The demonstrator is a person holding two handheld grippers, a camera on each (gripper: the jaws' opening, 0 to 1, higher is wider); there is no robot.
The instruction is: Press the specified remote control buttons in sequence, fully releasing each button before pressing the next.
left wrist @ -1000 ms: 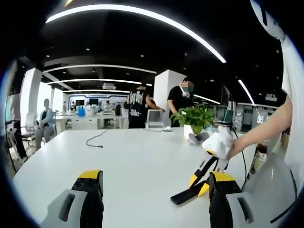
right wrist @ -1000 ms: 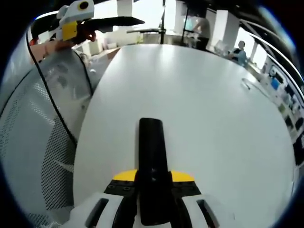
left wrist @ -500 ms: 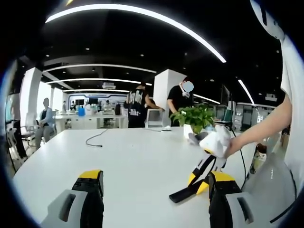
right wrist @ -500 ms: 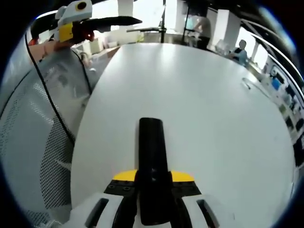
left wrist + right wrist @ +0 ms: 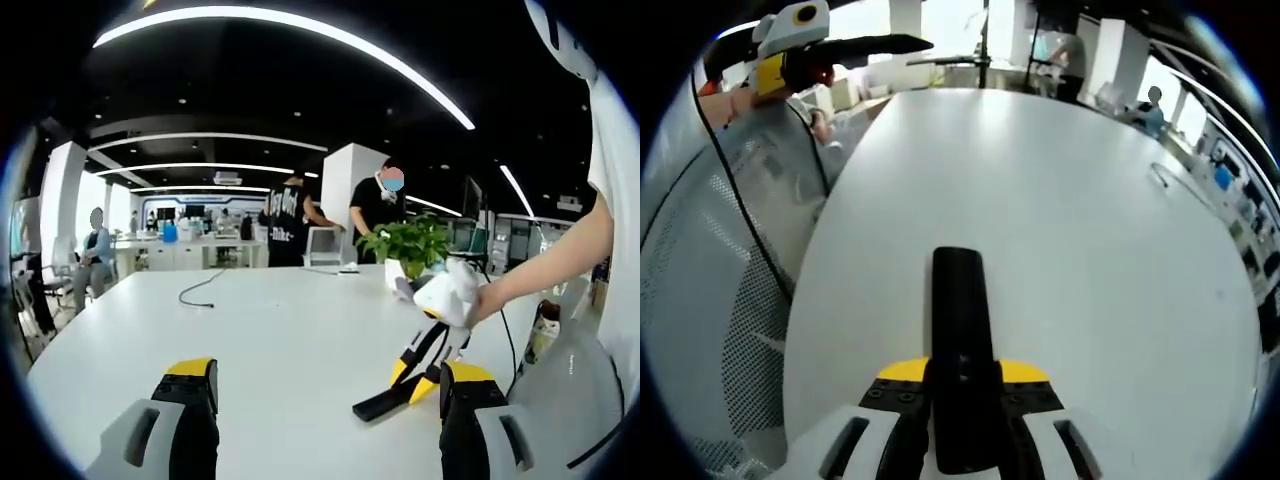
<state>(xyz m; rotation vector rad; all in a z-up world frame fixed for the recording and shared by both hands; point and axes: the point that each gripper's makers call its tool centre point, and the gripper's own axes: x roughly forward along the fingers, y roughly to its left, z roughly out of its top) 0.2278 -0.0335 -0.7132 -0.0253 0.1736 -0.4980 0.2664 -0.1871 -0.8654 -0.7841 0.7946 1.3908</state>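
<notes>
A long black remote control (image 5: 960, 330) sticks out forward over the white table (image 5: 1080, 230), and my right gripper (image 5: 962, 375) is shut on its near end, yellow-tipped pads on both sides. In the left gripper view the same right gripper (image 5: 432, 335) comes in from the right in a person's hand, holding the remote (image 5: 378, 403) tilted down just above the table (image 5: 280, 340). My left gripper (image 5: 328, 372) stands open above the table's near edge with nothing between its fingers. It also appears at the upper left of the right gripper view as the left gripper (image 5: 790, 45).
A potted plant (image 5: 408, 245) and a loose black cable (image 5: 200, 290) lie far back on the table. A grey mesh chair (image 5: 720, 330) stands beside the table's edge. Several people stand and sit in the office behind.
The right gripper with the remote has drifted a little to the left and slightly away in the left gripper view. The left gripper stays open and nearly still.
</notes>
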